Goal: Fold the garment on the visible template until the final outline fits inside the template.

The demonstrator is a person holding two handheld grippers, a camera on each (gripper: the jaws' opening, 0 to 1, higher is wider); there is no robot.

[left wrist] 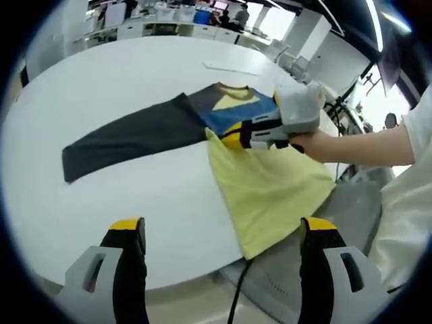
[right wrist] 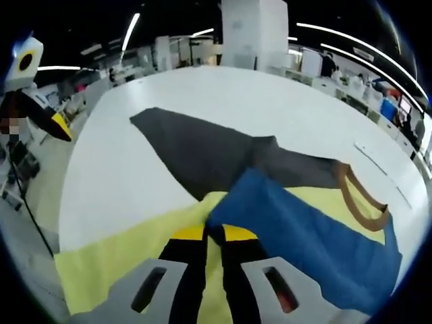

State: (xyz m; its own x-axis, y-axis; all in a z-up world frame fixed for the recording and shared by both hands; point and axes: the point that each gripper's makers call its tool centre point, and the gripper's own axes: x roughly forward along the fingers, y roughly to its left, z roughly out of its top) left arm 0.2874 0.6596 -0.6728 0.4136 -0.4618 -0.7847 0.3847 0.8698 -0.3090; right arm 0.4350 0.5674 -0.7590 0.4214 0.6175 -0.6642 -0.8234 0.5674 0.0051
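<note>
A long-sleeved garment [left wrist: 270,189] lies on the white round table [left wrist: 135,74]. Its body is yellow, and one dark grey sleeve [left wrist: 135,138] stretches out to the left. It also has a blue part [right wrist: 304,236] and a brown collar [right wrist: 361,199]. My right gripper [left wrist: 228,138], held by a white-gloved hand [left wrist: 300,104], is shut on the edge of the blue fabric [right wrist: 214,233] where it meets the yellow. My left gripper [left wrist: 223,236] hovers open above the table's near edge, nothing between its jaws; it also shows far left [right wrist: 57,125].
The garment's yellow hem hangs slightly over the table edge above a grey chair [left wrist: 344,216]. A thin flat outline [left wrist: 229,67] lies on the table beyond the collar. Desks and shelves stand at the back [left wrist: 169,17]. A black cable [left wrist: 236,297] hangs below the table.
</note>
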